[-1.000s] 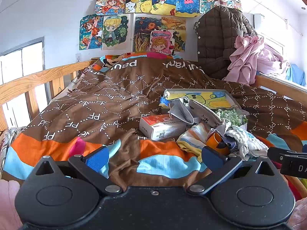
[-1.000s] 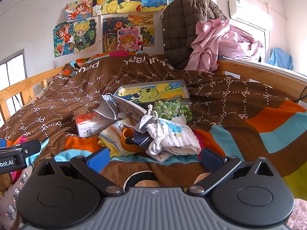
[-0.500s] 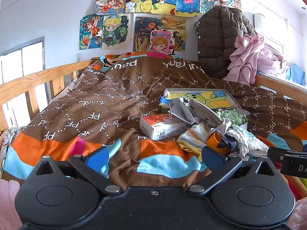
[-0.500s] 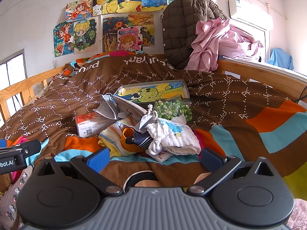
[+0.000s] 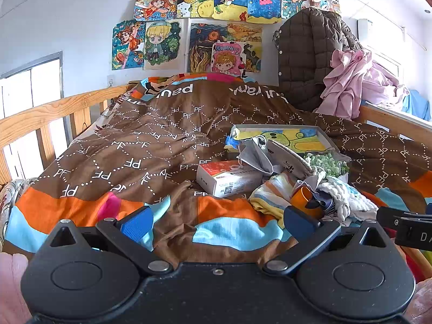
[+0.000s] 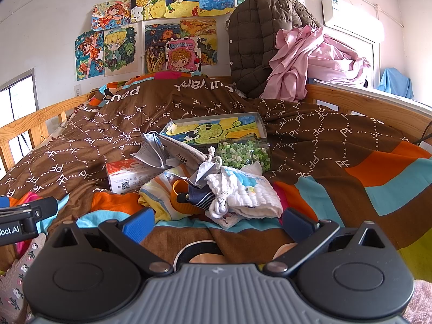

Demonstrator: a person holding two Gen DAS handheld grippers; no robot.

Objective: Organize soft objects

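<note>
The quilt [image 6: 310, 145] is matt printed cloth; the white towel [image 6: 243, 191] is nubby woven cotton. The carton [image 5: 229, 181] looks like smooth glossy card, the bed rail [image 5: 54, 110] varnished wood.

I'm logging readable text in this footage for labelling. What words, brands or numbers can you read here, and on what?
"PF", repeated across the brown duvet.
"bot.AI", start cut off, on the left gripper seen from the right wrist.
"DA", cut off, on the right gripper seen from the left wrist.
Large white duvet lettering near the headboard: upside down, partly folded, not readable.
Pink poster title: too blurred.
White and red box print, QR code: too small.
</note>
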